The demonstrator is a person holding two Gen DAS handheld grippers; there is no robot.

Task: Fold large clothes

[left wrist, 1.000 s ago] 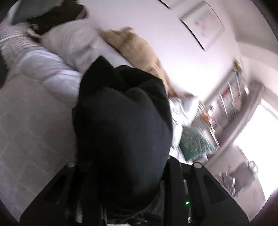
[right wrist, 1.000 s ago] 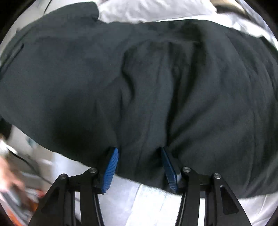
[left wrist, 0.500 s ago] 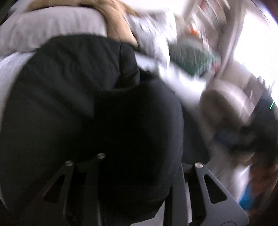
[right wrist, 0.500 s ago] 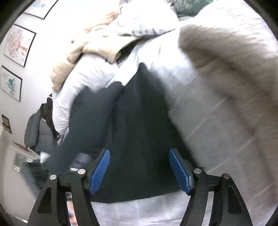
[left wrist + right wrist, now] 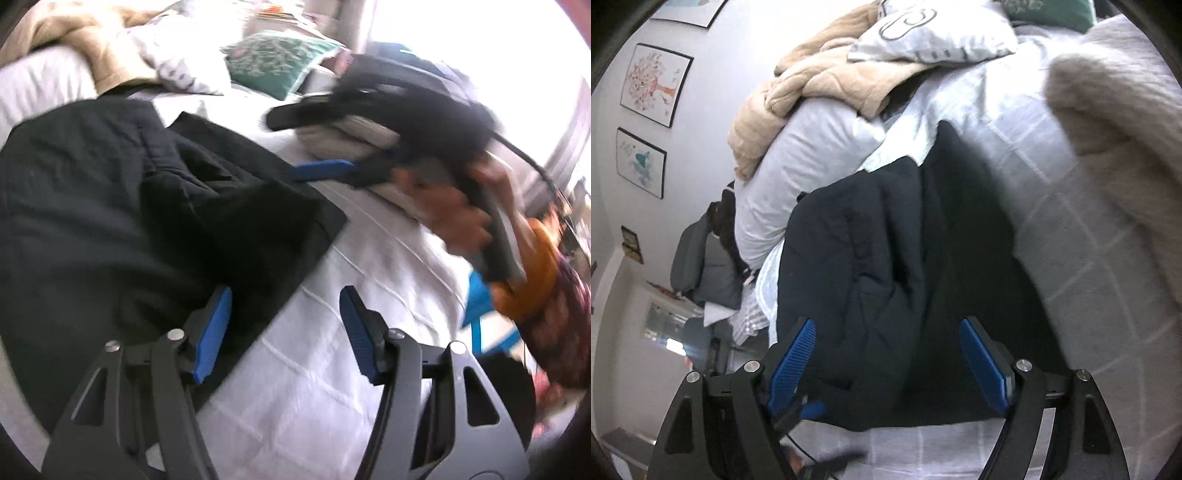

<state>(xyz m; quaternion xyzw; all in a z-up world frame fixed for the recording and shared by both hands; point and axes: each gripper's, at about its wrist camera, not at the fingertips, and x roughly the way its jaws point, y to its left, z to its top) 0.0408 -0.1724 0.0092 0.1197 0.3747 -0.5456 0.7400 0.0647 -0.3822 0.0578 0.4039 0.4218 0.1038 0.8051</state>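
Note:
A large black garment lies bunched on the white quilted bed; it also shows in the right wrist view. My left gripper is open and empty, its left pad at the garment's near corner, its right pad over bare quilt. My right gripper is open and empty just above the garment's near edge. In the left wrist view the right gripper shows at upper right, blurred, held by a hand.
A beige blanket and a white patterned pillow lie at the head of the bed. A green pillow is beyond. A folded grey-beige stack sits on the quilt at right. Framed pictures hang on the wall.
My left gripper has opened and let go of the black garment, which now lies on the bed. My right gripper has opened wider and drawn back from the cloth.

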